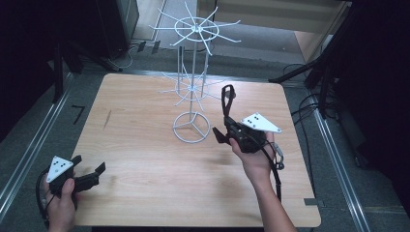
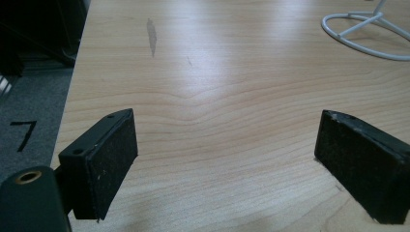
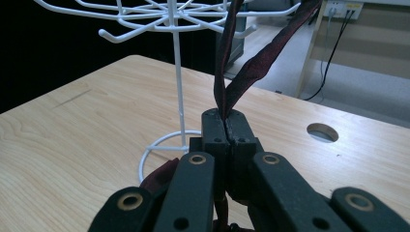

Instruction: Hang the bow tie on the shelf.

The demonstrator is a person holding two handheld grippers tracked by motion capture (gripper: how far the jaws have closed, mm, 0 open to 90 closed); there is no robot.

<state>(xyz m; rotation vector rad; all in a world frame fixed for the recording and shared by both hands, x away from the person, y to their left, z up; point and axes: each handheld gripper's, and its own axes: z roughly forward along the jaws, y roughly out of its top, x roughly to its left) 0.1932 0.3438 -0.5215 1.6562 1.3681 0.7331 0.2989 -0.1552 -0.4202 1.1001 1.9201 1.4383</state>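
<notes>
Table (image 1: 145,159): light wood | floor (image 1: 82,96): grey carpet | surroundings dark

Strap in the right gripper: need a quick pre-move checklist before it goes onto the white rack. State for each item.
1. Grip on the dark strap: ok, the right gripper has its jaws shut on it.
2. Loop open above the jaws: ok, two strands rise apart in the right gripper view.
3. White wire rack upright on the table: ok.
4. Hooks free: ok on the ones I can see; far side, cannot tell.
5. Left gripper out of the way: ok, open, near the table's left front corner.
6. Strap's tail below the jaws free of the cable: cannot tell.
</notes>
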